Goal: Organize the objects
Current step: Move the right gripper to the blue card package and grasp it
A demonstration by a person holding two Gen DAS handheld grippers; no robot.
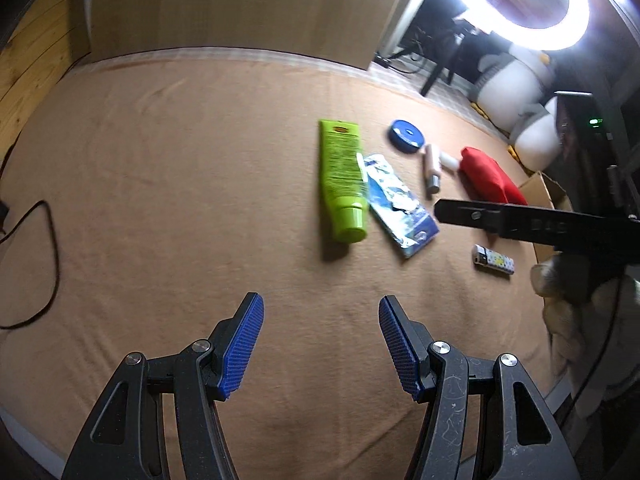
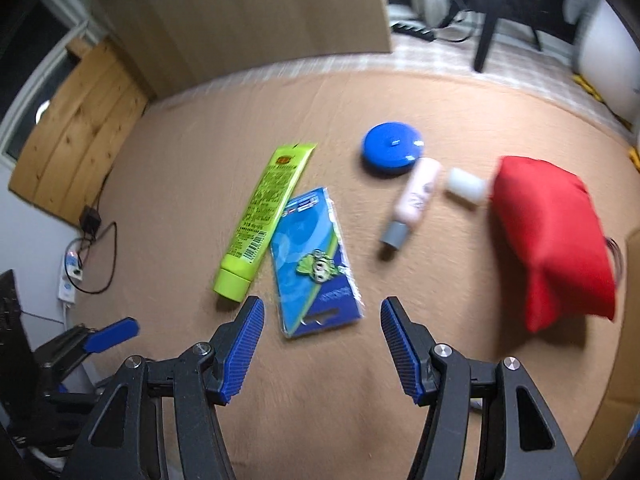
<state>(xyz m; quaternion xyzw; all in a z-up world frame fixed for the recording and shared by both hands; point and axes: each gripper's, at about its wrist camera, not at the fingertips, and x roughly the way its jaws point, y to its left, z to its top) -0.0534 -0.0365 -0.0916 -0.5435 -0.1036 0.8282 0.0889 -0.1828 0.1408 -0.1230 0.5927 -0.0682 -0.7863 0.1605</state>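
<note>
On a tan cloth (image 1: 160, 180) lie a lime-green tube (image 1: 342, 178) (image 2: 266, 216), a blue printed packet (image 1: 400, 208) (image 2: 314, 260) beside it, a round blue case (image 1: 407, 136) (image 2: 392, 152), a pink bottle (image 1: 432, 174) (image 2: 416, 200), a white cap (image 1: 448, 160) (image 2: 464, 184), a red pouch (image 1: 488, 180) (image 2: 552, 240) and a small lighter (image 1: 494, 262). My left gripper (image 1: 320, 304) hangs open over bare cloth, short of the tube. My right gripper (image 2: 322, 306) is open just above the packet's near end, touching nothing.
A cardboard box (image 1: 548, 196) (image 2: 628, 320) stands at the cloth's right edge. A gloved hand (image 1: 568, 312) holds the right tool. A ring light (image 1: 520, 0) glares at top right. A cardboard panel (image 1: 240, 8) stands behind. Cables and a power strip (image 2: 70, 276) lie left.
</note>
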